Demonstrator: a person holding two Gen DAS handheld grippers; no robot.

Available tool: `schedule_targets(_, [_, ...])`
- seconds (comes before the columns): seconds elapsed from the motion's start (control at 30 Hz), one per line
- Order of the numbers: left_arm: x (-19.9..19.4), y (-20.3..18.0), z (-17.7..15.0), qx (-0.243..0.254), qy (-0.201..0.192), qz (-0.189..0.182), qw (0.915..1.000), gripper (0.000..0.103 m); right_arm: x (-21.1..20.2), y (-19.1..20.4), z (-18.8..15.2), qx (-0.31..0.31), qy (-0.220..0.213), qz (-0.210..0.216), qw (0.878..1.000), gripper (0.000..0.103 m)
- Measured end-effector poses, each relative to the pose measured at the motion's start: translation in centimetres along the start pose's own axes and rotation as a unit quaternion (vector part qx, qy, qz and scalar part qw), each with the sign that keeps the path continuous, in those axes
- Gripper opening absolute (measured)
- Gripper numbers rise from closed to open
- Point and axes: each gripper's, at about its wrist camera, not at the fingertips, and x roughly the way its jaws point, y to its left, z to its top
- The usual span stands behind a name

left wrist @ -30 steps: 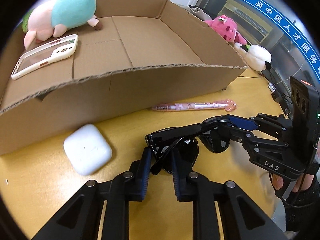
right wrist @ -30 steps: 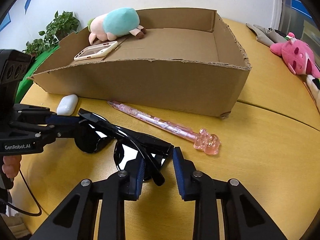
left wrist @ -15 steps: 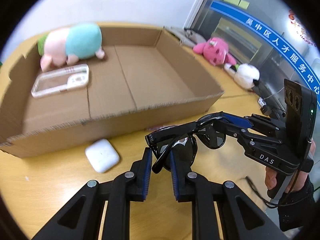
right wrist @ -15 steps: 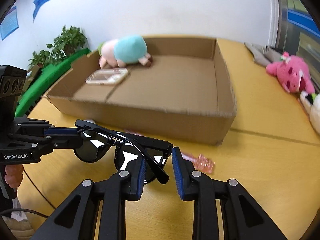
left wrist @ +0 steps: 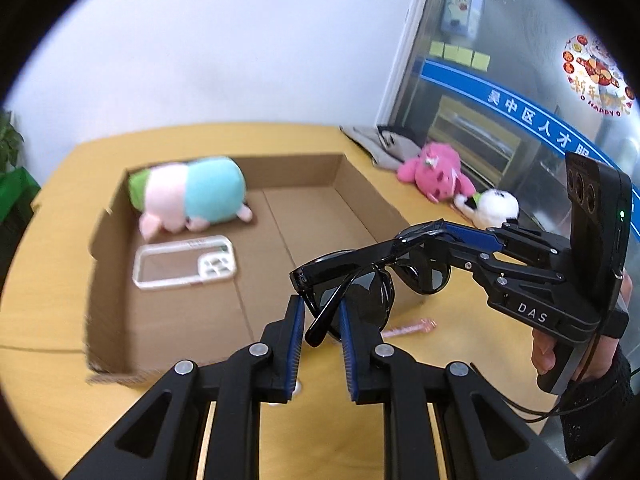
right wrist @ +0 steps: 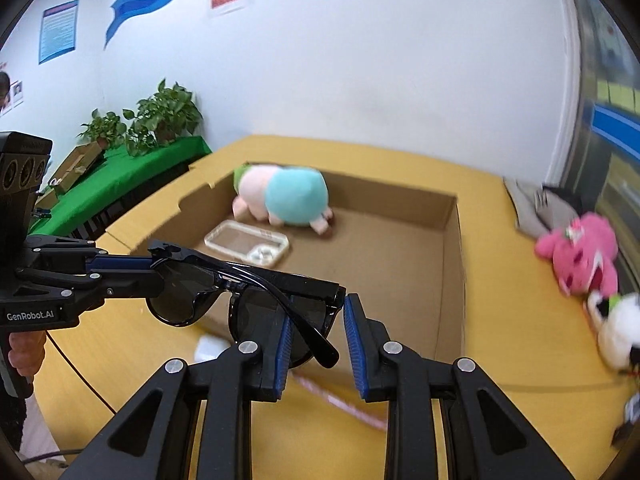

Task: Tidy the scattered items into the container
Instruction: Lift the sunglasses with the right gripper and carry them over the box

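Two grippers, left gripper and right gripper, each pinch one end of the sunglasses; you hold them crosswise above the box's near wall, the box floor lying ahead and below

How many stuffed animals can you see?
3. A blue and pink one lies inside the cardboard box; a pink one and a white one sit on the table outside.

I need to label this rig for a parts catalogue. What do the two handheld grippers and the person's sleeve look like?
Both grippers are black linkage frames with silver pivot bolts and blue ribbed finger pads. The right gripper has white "DAS" lettering, a three-lens camera block with a green light, and a thin black cable. The left gripper reads "GenRobot.AI". The sleeve is dark knit.
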Motion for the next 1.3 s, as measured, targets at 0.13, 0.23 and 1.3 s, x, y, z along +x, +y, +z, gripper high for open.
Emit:
schedule_targets(0.13, [-1.4,1.8,1.5,0.002,-0.019,0.018,0.9997,0.017,0.9,0.9,2.5,-0.006,-0.008,0.017,1.000,0.027])
schedule_targets(0.23, [-1.9,3.4,2.4,0.000,-0.024,0.030,0.9993,0.017,1.8,1.8,4.2,-0.010,-0.013,0.026,1.000,0.027])
schedule_targets(1.3, [7.4,15.2,0.1,-0.039,0.110,0.057,0.9916,0.017,19.7,4.4,2.5,0.053,0.142,0.087,0.985,0.027])
